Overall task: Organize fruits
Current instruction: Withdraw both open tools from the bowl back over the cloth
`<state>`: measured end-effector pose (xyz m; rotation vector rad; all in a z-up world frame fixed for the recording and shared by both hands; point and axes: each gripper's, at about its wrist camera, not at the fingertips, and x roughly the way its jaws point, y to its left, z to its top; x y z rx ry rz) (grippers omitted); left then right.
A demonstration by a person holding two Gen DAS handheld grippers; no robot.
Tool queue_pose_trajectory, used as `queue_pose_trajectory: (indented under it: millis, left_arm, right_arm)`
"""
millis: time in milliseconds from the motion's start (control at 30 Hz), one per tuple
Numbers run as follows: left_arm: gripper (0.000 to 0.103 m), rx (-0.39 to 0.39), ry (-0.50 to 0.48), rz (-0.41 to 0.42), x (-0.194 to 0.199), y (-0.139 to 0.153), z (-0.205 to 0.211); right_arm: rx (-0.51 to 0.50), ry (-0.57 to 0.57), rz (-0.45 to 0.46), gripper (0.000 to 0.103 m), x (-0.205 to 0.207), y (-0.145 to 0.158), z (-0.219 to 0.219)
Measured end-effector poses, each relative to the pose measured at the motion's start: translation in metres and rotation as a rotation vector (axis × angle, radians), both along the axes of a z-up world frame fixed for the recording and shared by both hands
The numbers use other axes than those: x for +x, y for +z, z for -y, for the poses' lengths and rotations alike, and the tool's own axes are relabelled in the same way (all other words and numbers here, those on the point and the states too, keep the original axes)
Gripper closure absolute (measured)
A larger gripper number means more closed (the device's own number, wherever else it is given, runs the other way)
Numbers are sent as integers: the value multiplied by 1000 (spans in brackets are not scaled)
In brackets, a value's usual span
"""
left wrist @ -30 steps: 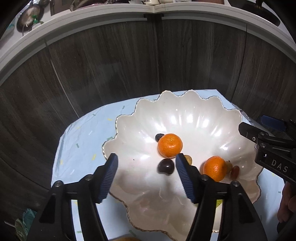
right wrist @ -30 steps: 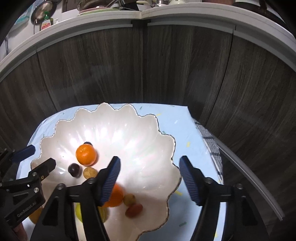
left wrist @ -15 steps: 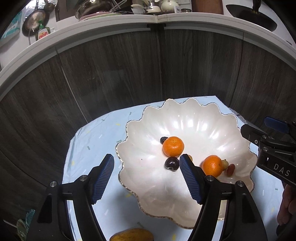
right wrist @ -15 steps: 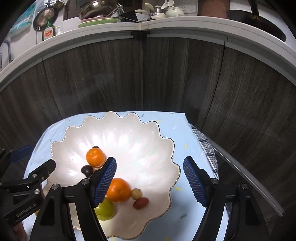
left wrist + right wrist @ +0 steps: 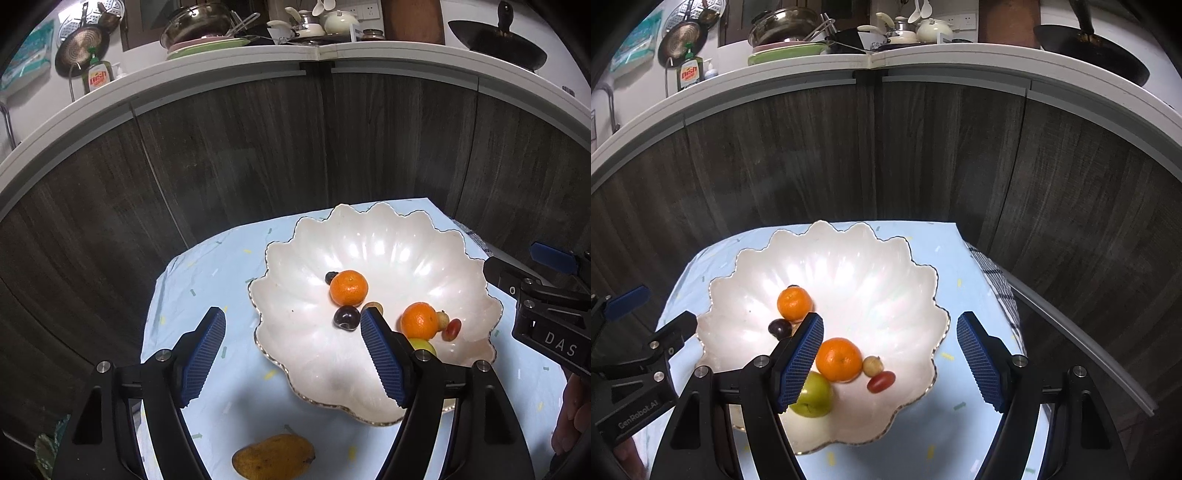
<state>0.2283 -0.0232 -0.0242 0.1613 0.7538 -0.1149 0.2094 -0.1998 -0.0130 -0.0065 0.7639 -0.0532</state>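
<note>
Mango (image 5: 273, 461) on cloth (image 5: 207, 280), just outside bowl (image 5: 280, 362) rim.

Home kitchen. Far ahead of me, white countertop (image 5: 960, 59) over dark wood-grain cabinet doors (image 5: 923, 155). On countertop: steel pot (image 5: 783, 26), stacked plates (image 5: 786, 48), white teapot (image 5: 934, 29), black wok (image 5: 1089, 48) at right. At far left, dish soap bottle (image 5: 689, 74), strainers (image 5: 683, 33) hanging on wall. Wall socket (image 5: 964, 18) behind teapot. Near me, small table under pale blue cloth (image 5: 923, 424), with scalloped white fruit bowl (image 5: 886, 280).
</note>
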Motion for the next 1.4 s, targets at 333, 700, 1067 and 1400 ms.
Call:
queue_pose_trajectory:
  millis: [333, 700, 1067, 1400]
  left_arm:
    - [28, 5, -17, 8, -17, 2, -6]
    - [28, 23, -69, 14, -36, -1, -9]
    - [28, 44, -110, 18, -56, -9, -18]
    - [28, 68, -173, 10, -71, -25, -25]
  right_arm:
    - [28, -53, 6, 28, -22, 1, 1]
    - [57, -170, 20, 28, -56, -3, 3]
    - [52, -203, -2, 28, -81, -13, -7]
    - [60, -249, -21, 28, -104, -29, -16]
